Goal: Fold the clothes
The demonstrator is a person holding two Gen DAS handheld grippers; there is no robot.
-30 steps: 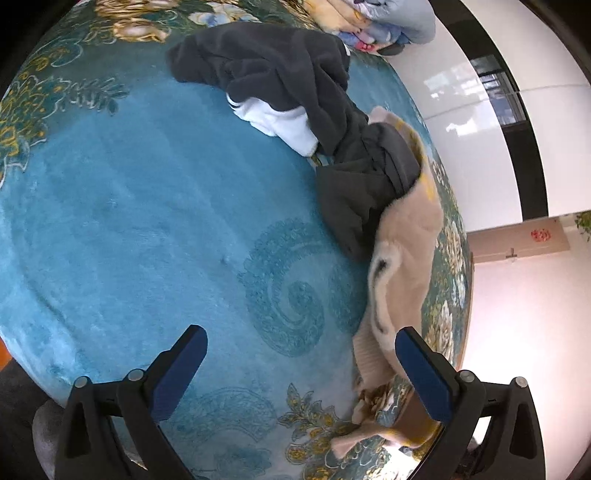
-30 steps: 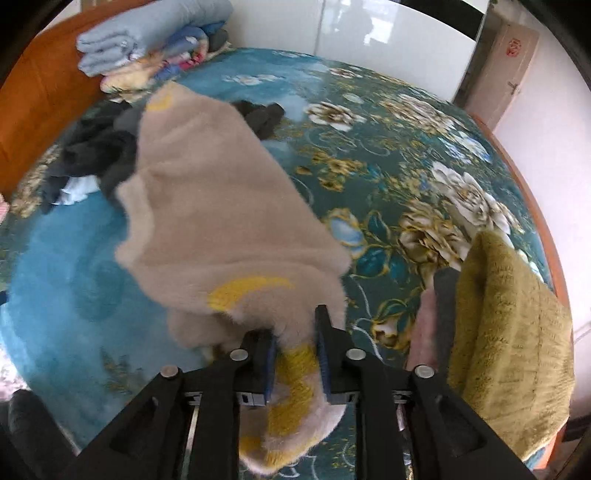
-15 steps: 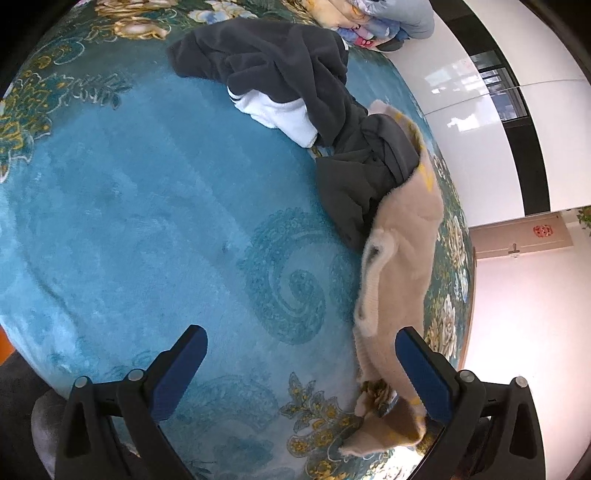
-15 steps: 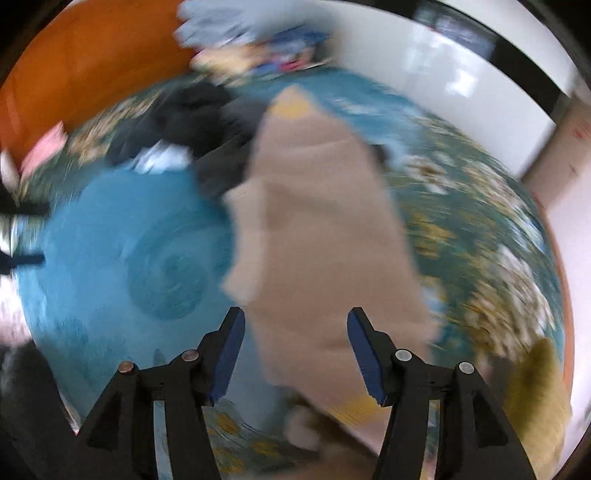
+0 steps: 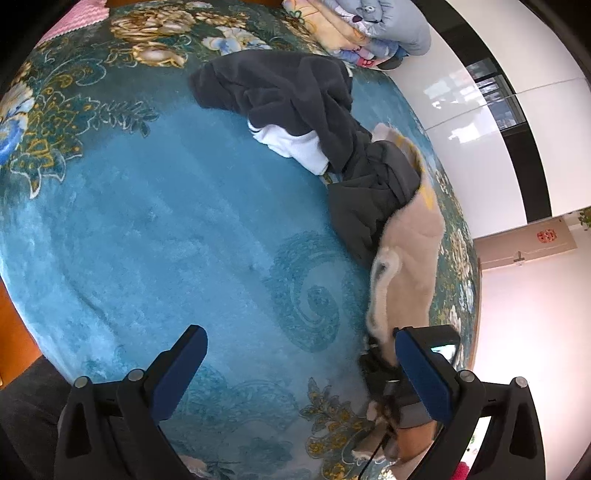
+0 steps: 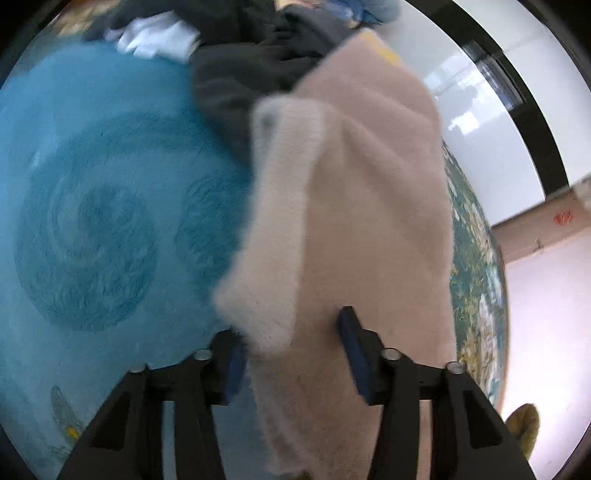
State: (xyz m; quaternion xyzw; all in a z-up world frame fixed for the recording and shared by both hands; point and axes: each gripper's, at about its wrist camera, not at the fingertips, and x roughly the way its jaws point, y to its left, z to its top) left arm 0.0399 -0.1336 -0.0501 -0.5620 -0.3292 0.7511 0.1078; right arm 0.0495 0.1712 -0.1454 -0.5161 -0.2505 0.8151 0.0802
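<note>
A fluffy beige sweater [image 6: 354, 206] with yellow trim lies stretched across the blue floral bedspread [image 6: 92, 221], its far end draped over dark clothes. My right gripper [image 6: 291, 354] is open with its jaws either side of the sweater's near edge, a sleeve cuff [image 6: 266, 325] between them. In the left wrist view the sweater [image 5: 406, 266] lies at the right, with the right gripper's body [image 5: 384, 373] at its near end. My left gripper [image 5: 299, 369] is open and empty above the bedspread [image 5: 147, 229], left of the sweater.
A dark grey garment [image 5: 295, 99] and a white one [image 5: 291, 142] lie heaped beyond the sweater. Folded blankets [image 5: 369, 29] are stacked at the bed's far edge. White wall panels [image 5: 517, 155] stand at the right. An olive cloth [image 6: 524, 424] shows at lower right.
My right gripper let go of the sweater's yellow-trimmed end, opened, and moved in close around the sleeve edge. The sweater was pulled out longer. The left gripper stayed open, barely moving.
</note>
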